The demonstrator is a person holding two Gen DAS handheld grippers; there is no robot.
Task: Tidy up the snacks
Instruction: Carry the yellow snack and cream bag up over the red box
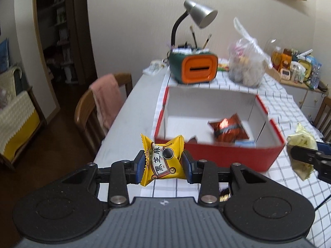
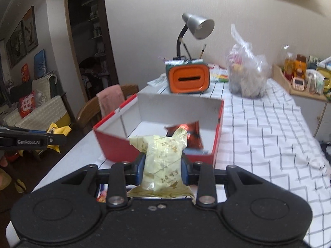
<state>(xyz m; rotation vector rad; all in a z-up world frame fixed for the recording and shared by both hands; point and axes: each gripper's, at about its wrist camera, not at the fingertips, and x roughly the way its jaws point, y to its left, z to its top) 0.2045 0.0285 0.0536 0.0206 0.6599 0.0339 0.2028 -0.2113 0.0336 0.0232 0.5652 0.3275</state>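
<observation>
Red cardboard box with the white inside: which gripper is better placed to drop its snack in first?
Probably the right gripper. Its pale green wrapped snack sits right before the red cardboard box, nearly over the near wall. The left gripper, shut on the yellow wrapped candy, sits off the box's near-left corner.

yellow snack packet: pinched upright in my left claw, clear of tabletop | pale green snack packet: crumpled, clamped in my right claw | red box: open, white inside, holds red-orange packet
</observation>
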